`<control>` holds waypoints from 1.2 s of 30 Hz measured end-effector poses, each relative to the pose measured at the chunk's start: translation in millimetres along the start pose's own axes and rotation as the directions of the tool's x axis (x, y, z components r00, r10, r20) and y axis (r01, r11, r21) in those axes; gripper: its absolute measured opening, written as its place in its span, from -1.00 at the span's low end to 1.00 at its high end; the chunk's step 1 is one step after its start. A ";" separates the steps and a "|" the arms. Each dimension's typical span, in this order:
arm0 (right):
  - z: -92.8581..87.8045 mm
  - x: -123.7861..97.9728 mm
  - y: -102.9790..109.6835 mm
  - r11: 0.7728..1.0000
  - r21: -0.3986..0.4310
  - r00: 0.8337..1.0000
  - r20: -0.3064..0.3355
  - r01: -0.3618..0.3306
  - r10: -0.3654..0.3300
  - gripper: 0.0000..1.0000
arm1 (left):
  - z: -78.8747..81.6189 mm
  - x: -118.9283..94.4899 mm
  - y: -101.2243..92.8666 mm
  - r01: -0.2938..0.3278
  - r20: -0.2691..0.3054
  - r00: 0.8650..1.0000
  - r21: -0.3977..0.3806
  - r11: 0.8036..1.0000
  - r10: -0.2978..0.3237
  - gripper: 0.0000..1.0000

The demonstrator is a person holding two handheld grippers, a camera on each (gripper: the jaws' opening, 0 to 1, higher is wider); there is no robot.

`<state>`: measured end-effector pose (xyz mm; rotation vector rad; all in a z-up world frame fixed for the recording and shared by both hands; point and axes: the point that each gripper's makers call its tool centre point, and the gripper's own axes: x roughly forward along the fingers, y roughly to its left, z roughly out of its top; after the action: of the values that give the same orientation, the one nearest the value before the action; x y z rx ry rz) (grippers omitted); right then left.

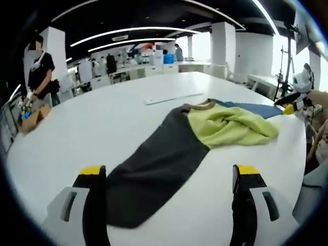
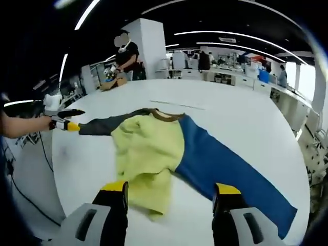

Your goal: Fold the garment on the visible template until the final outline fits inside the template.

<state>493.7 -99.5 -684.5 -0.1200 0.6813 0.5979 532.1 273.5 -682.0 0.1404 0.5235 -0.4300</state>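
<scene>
2 grippers spread, empty: left (image 1: 170, 179), right (image 2: 170, 197) | garment (image 2: 154, 143) bunched | blue sleeve largely hidden from left view

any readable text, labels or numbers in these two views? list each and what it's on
None readable.
Garment: plain yellow, blue and dark panels, no print or label showing.
White table: no markings legible; the pale strip on it looks blank.
Background desks and boxes: too small and blurred to read.
</scene>
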 end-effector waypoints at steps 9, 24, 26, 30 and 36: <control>-4.3 18.7 47.0 0.992 -0.052 0.993 -0.040 -0.115 0.113 0.05 | 4.9 -10.0 -18.2 0.034 0.020 0.999 -0.015 0.999 -0.033 0.97; -22.1 49.9 72.3 0.975 -0.146 0.981 -0.126 -0.166 0.148 -0.25 | 9.7 -24.6 -47.4 0.076 0.041 0.996 0.008 0.997 -0.077 0.91; -22.9 53.3 74.9 0.973 -0.159 0.981 -0.129 -0.167 0.147 -0.28 | 8.8 -25.7 -51.1 0.081 0.037 0.996 0.018 0.997 -0.082 0.90; -26.5 60.3 77.4 0.971 -0.177 0.980 -0.146 -0.161 0.136 -0.36 | 6.3 -28.1 -59.8 0.099 0.028 0.995 0.049 0.994 -0.100 0.89; -32.1 68.3 74.3 0.974 -0.183 0.981 -0.166 -0.130 0.100 -0.46 | 2.2 -31.5 -64.6 0.111 0.016 0.994 0.060 0.992 -0.112 0.88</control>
<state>476.6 -14.7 -745.6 -0.3128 0.7849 0.7723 480.6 226.1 -665.4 0.1644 0.5015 -0.5553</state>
